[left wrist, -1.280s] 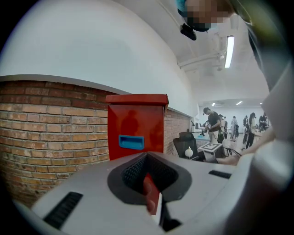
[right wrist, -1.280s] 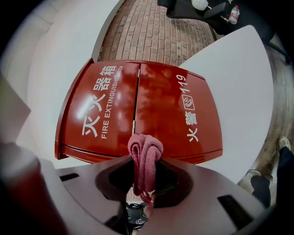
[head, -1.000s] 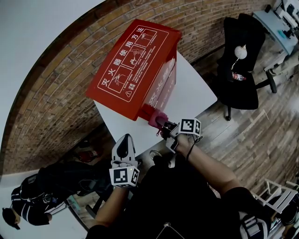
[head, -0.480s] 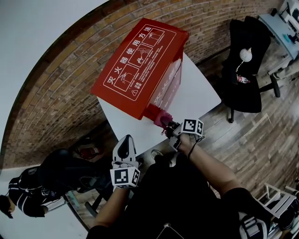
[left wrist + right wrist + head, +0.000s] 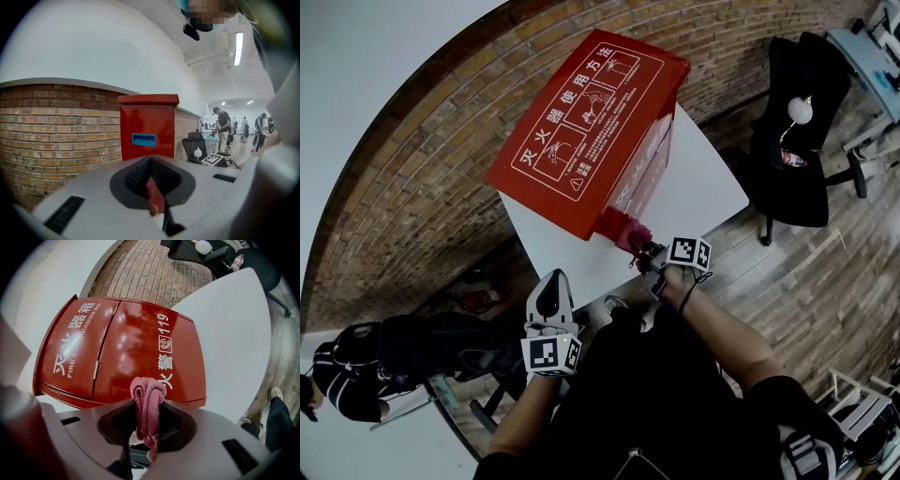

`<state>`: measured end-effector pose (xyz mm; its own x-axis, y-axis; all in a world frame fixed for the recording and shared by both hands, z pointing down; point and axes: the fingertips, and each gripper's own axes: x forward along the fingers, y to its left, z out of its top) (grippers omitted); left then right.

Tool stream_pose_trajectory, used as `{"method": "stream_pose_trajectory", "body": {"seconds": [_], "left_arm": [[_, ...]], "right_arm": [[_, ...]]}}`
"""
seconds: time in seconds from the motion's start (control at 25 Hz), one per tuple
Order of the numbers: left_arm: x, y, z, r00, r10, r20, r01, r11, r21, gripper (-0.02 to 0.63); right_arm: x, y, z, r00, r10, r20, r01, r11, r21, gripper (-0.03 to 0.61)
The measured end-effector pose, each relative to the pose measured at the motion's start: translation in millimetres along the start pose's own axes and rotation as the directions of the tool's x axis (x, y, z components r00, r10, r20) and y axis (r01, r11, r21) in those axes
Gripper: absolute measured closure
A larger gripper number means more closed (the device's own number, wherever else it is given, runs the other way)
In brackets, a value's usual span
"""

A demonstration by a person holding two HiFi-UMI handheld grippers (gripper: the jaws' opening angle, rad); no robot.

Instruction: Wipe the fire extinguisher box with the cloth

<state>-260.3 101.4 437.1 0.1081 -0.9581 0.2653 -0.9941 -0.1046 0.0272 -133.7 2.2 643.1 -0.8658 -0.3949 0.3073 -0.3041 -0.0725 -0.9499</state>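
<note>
Your right gripper (image 5: 147, 405) is clenched on the rolled pink cloth (image 5: 148, 397), right at the lower front corner of the fire extinguisher box (image 5: 591, 122) on the white table (image 5: 708, 192). Your left gripper (image 5: 151, 190) is closed on nothing, well back from the box. Press hard and the narrow roll may slip free, or the box may slide. Its front reads "FIRE EXTINGUISHER BOX" and "119"

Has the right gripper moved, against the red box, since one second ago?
No, not clearly. The right gripper still holds the cloth at the lower front of the box, near its corner. The box shifts in the picture by about as much.
</note>
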Motion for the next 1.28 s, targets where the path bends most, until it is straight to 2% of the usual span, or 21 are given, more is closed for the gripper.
{"method": "stream_pose_trajectory", "body": {"seconds": [0.44, 0.68, 1.12, 1.28], "left_arm": [[3.2, 1.2, -2.4, 1.000, 0.002, -0.002, -0.002, 1.000, -0.014, 0.586], [4.0, 5.0, -5.8, 1.000, -0.023, -0.007, 0.023, 0.999, -0.023, 0.586], [11.5, 12.5, -9.9, 0.990, -0.141, 0.001, 0.141, 0.990, -0.015, 0.586], [11.7, 15.1, -9.0, 0.995, -0.099, -0.001, 0.099, 0.995, -0.028, 0.586]], "right_arm": [[8.5, -32.3, -2.6, 0.998, -0.062, -0.021, 0.062, 0.998, 0.001, 0.476], [14.8, -50.8, -4.9, 0.996, -0.089, -0.025, 0.089, 0.996, 0.005, 0.476], [22.1, -71.8, -6.2, 0.994, -0.110, 0.012, 0.110, 0.994, -0.023, 0.476], [24.8, -87.6, -14.7, 0.993, -0.114, 0.002, 0.114, 0.993, -0.007, 0.476]]}}
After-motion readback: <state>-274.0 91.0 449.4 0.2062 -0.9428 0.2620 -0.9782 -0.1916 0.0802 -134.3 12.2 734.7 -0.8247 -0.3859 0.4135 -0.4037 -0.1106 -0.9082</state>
